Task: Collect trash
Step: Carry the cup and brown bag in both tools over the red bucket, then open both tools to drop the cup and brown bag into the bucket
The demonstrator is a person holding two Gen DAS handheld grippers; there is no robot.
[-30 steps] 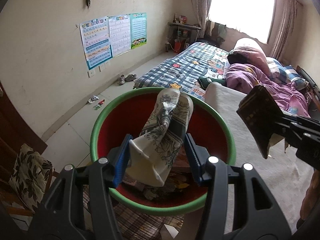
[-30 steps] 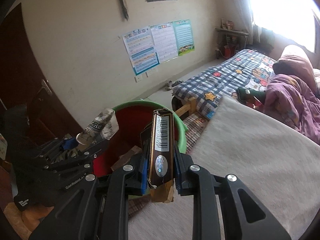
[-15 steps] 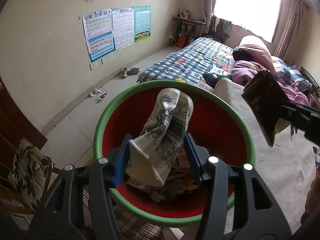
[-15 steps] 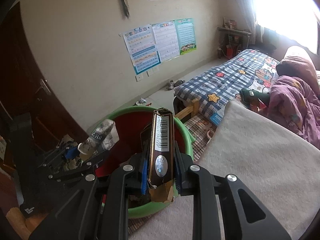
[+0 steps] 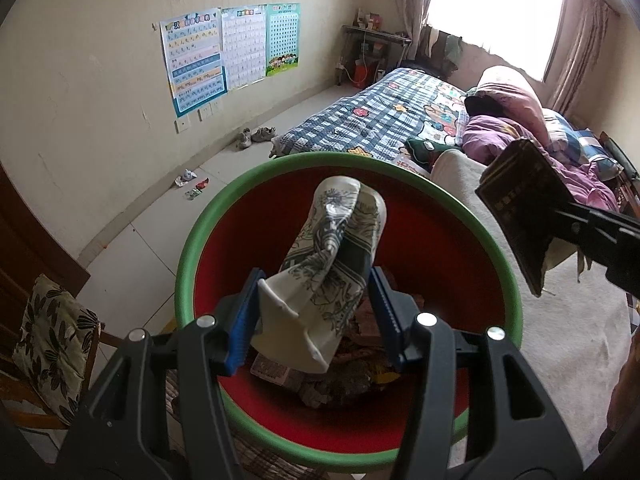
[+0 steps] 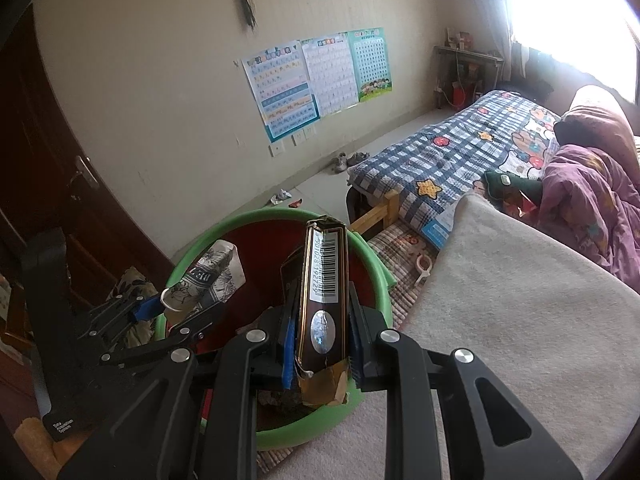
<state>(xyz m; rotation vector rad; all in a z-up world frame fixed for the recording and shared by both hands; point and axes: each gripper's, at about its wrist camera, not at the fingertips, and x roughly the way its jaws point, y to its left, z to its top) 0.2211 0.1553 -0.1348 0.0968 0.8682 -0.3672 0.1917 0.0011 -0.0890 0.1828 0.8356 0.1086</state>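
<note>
My left gripper is shut on a crushed white paper cup with a grey-green print, held over the mouth of a red bin with a green rim. Paper scraps lie in the bin's bottom. My right gripper is shut on a flat dark brown box with a barcode, torn at its near end, above the bin's right rim. The same box shows at the right of the left wrist view. In the right wrist view the cup and left gripper sit at the left.
A beige blanket covers the surface right of the bin. A bed with a checked quilt and purple bedding lies beyond. Small wrappers and shoes lie on the floor by the wall. A cushioned chair stands at the left.
Both grippers have moved closer over the bin, which now looms larger under the cup. The brown box has come over the bin's right rim. Neither grip has changed.
</note>
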